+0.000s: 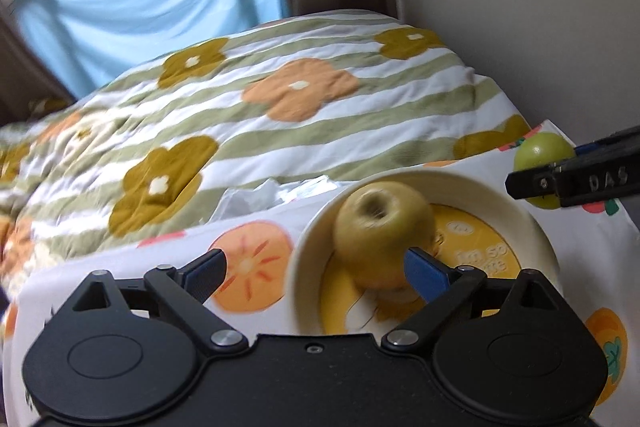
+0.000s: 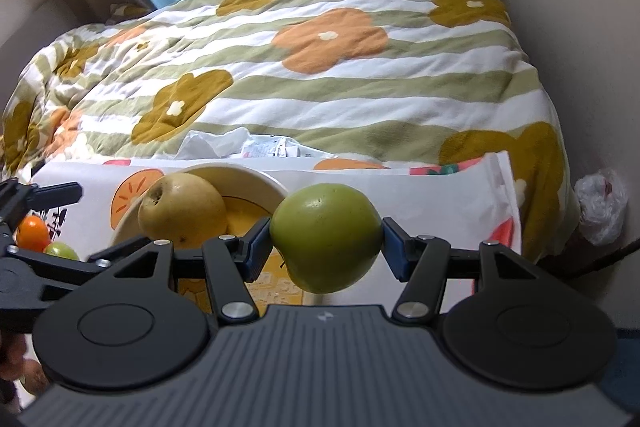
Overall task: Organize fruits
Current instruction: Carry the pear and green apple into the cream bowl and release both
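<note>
Take the cream bowl (image 1: 536,227) as your landmark; it stands on the persimmon-print cloth (image 1: 256,267), and the yellow apple (image 1: 384,231) sits inside it, dimple up, on its yellow printed floor. Your left gripper (image 1: 316,269) hangs over the bowl's near rim with its fingers spread wide; the blue pad of one finger (image 1: 424,273) lies against the yellow apple's near side, though you cannot tell whether it truly touches; the other finger is out over the cloth, apart from the fruit, so nothing is held. Your right gripper (image 2: 326,245) is clamped on the green apple (image 2: 326,237), one pad on each flank, lifted just to the right of the bowl and level with its rim. To the bowl's left, an orange fruit (image 2: 34,231) and a small green fruit (image 2: 62,251) lie together on the cloth. Beyond the bowl's far side spreads the flowered quilt (image 2: 320,67), with crumpled white plastic (image 2: 240,143) at its near edge.
</note>
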`<state>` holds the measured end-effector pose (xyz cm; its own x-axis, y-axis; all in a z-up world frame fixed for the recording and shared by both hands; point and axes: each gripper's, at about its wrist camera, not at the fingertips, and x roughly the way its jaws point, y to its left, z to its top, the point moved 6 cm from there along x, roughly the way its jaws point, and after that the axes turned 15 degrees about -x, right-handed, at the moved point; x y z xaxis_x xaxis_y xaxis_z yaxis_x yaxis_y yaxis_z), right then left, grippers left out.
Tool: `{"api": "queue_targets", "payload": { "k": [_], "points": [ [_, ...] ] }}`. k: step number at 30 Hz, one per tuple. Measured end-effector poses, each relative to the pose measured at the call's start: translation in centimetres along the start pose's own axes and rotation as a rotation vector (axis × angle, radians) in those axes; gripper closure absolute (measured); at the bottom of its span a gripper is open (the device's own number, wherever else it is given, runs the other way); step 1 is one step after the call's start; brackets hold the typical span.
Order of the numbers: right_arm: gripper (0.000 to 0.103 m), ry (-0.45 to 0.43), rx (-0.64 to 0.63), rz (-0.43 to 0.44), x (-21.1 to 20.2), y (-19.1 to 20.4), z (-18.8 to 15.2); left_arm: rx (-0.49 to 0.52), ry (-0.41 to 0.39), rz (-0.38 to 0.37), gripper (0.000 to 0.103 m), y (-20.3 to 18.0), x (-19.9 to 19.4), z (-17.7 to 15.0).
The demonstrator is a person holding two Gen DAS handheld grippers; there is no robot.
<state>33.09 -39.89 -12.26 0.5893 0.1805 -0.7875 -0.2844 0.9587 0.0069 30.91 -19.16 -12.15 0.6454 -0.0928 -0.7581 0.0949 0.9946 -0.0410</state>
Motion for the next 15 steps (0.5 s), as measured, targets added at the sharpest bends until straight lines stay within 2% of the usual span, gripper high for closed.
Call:
{"api": "queue_targets", "payload": {
  "k": [9, 15],
  "points": [
    [0.03, -0.02, -0.245, 0.046, 2.1, 4.8, -0.7, -0.11, 0.012, 0.037, 0.005, 2.8, -2.1, -1.7],
    [0.03, -0.029, -0.324, 0.047, 3.4, 6.3, -1.0, -0.122, 0.01, 0.051, 0.005, 3.4, -2.8, -2.4]
  ]
}}
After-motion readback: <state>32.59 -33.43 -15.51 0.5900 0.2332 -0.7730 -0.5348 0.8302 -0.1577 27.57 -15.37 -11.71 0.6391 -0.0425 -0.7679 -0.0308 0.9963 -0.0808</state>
